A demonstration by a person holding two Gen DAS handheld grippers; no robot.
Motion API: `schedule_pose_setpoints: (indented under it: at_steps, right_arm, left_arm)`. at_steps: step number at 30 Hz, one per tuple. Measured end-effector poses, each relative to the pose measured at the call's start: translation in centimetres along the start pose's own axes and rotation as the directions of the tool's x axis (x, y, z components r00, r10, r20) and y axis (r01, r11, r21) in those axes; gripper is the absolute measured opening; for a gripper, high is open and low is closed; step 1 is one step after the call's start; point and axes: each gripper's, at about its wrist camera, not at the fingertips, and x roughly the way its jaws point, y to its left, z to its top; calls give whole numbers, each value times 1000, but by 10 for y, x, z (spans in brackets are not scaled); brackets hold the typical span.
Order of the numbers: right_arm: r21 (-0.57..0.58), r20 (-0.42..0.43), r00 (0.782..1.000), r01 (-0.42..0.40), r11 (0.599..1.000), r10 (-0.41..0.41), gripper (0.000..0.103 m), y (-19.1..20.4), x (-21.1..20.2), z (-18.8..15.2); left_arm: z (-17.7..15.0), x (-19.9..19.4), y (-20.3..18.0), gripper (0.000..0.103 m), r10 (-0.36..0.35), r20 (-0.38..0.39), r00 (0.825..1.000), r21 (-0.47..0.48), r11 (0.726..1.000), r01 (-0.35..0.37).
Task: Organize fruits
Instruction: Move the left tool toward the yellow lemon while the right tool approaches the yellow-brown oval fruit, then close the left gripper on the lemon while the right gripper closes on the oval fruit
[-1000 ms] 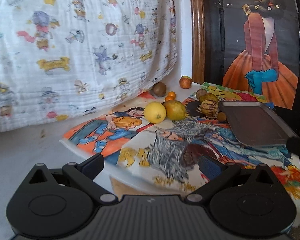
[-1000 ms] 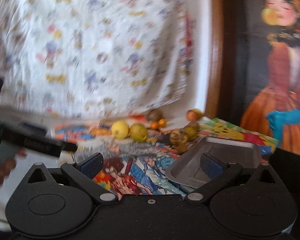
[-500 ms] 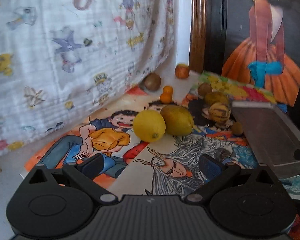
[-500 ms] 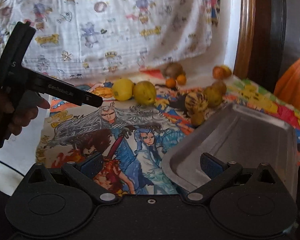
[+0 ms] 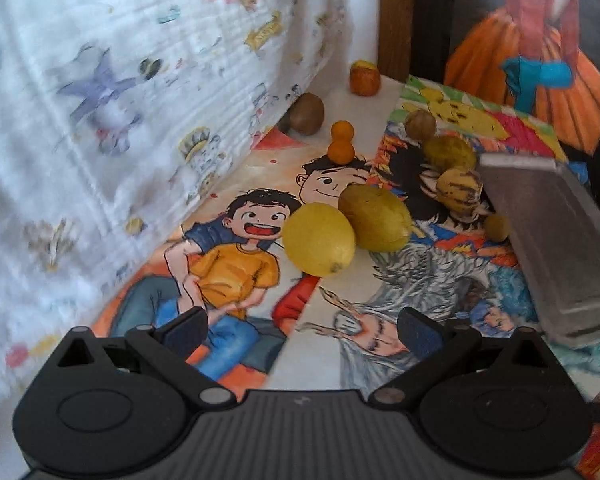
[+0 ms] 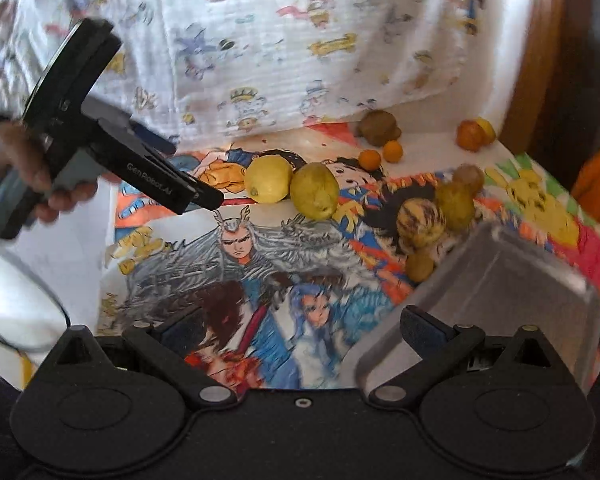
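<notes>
A yellow lemon and a greener lemon lie side by side on the picture mat. Behind them are a striped fruit, two small oranges, a brown kiwi and an orange fruit. My left gripper is open, low over the mat, just short of the yellow lemon. From the right wrist I see the left gripper held by a hand, left of the yellow lemon. My right gripper is open at the near corner of the metal tray, holding nothing.
A printed white cloth hangs along the left and back of the table. A wooden post and a dark poster stand behind. The metal tray lies at the right, with small fruits against its far rim.
My left gripper has moved forward and down toward the two lemons, which now loom larger. My right gripper has come closer to the tray. Both stay open.
</notes>
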Motion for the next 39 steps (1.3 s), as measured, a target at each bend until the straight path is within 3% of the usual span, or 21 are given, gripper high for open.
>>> schedule_pose_setpoints:
  at_steps: [6,15,20,25,29,39]
  right_arm:
    - [-146,-36,999,12,989,-17,103,-19,31,20]
    - [-313,-103,994,-17,950,-17,102,-31,67,29]
    - [-300,-110,994,-29,954,-4,102,-38,77,36]
    - [-387,-153,988,-41,921,-20,99,-40,91,36]
    - [-326,-186,982,-22,945,-42,96,-53,101,39]
    - [-247,-203,978,-2,969,-50,82,-71,118,44]
  left_arm:
    - [14,15,2,103,-14,29,999,209,978,8]
    - [23,33,-3,103,-81,43,996,390,919,58]
    - [26,42,-3,103,-96,30,995,422,904,74]
    - [30,52,-4,103,-115,18,993,445,890,95]
    - [30,58,-6,103,-123,16,992,476,874,101]
    - [35,71,-7,103,-166,-13,986,461,874,153]
